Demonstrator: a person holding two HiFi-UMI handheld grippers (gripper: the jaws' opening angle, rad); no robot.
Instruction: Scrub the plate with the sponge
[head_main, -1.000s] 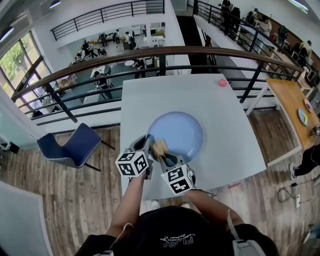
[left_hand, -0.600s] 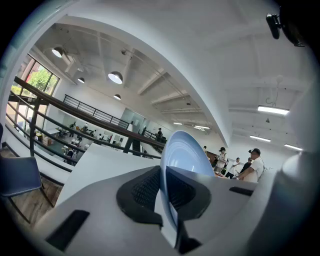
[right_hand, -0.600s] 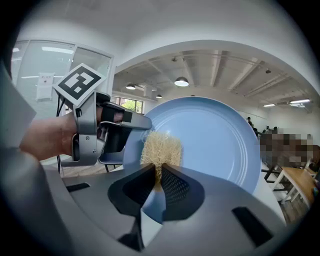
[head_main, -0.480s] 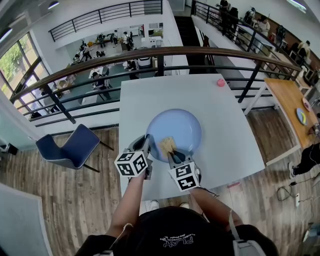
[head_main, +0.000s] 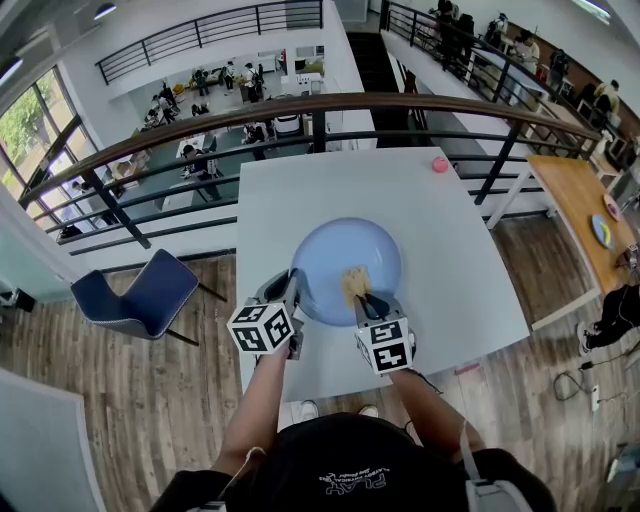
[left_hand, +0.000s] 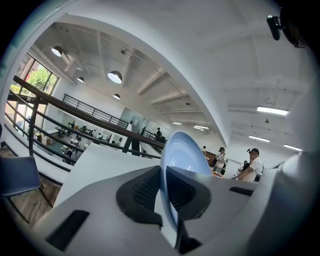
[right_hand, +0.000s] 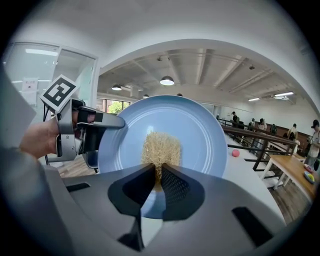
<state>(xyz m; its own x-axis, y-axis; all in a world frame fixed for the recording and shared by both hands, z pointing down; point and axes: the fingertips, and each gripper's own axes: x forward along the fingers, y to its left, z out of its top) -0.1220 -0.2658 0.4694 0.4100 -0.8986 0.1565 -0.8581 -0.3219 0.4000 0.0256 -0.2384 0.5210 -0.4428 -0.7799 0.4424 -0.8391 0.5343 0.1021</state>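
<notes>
On the one blue plate (head_main: 340, 250), toward its near right, lies the one tan sponge (head_main: 353, 281), its length running straight out from the right claw (head_main: 361, 296), which pinches its near end. The left claw (head_main: 297, 287) is clamped on the plate's left rim, holding it to the white surface (head_main: 290, 190); one pink ball (head_main: 440, 165) sits well apart.

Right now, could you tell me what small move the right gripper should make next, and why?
Probably push the sponge away across the plate: the right gripper holds it in the near half, and the left gripper clamps the plate steady.
</notes>
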